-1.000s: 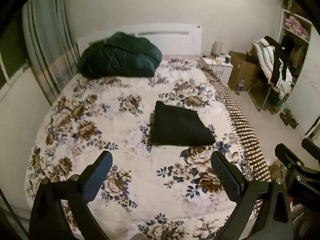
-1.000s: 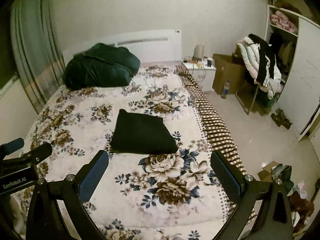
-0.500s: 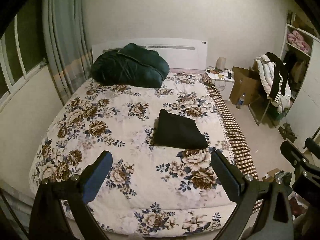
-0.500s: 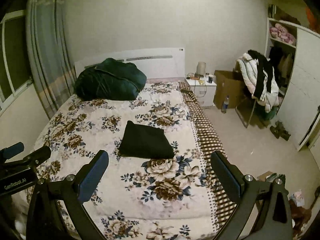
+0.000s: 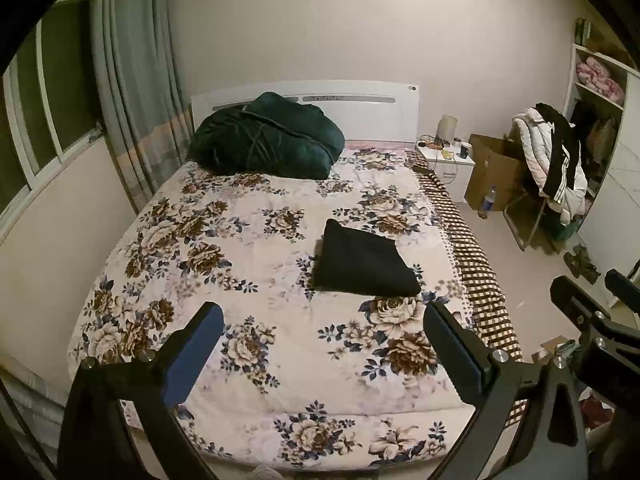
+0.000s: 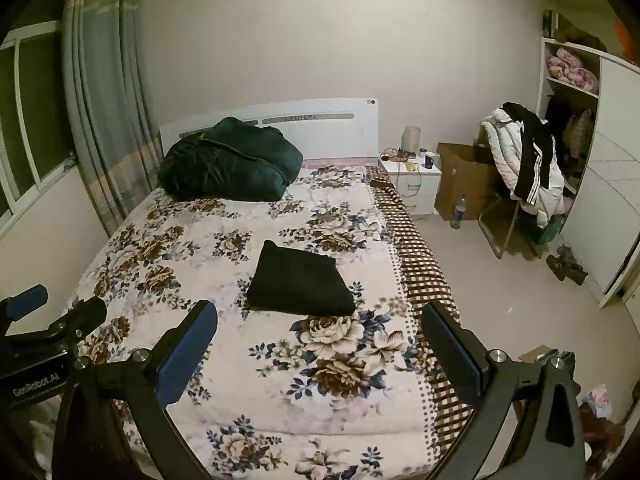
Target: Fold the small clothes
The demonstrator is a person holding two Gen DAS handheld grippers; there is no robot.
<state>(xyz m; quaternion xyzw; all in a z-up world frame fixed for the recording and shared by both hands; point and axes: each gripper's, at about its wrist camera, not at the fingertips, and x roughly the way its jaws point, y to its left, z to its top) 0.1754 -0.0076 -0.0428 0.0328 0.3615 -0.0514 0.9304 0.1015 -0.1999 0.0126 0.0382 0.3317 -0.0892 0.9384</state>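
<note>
A black garment point(image 5: 362, 264) lies folded into a neat rectangle on the floral bedspread point(image 5: 240, 264), right of the bed's middle. It also shows in the right wrist view point(image 6: 298, 282). My left gripper point(image 5: 324, 320) is open and empty, held well back from the bed's foot. My right gripper point(image 6: 320, 318) is open and empty too, beside the left one. The right gripper shows at the right edge of the left wrist view point(image 5: 592, 316); the left gripper shows at the left edge of the right wrist view point(image 6: 48, 320).
A dark green quilt point(image 5: 268, 142) is piled at the headboard. A white nightstand point(image 6: 410, 182), a cardboard box point(image 6: 460, 180) and a chair heaped with coats point(image 6: 524, 168) stand right of the bed. Curtains point(image 5: 136, 92) hang at left. A wardrobe point(image 6: 600, 200) is at far right.
Both grippers have pulled back and up from the bed, so the folded garment looks smaller and farther off. The garment has not moved. Both grippers stay open.
</note>
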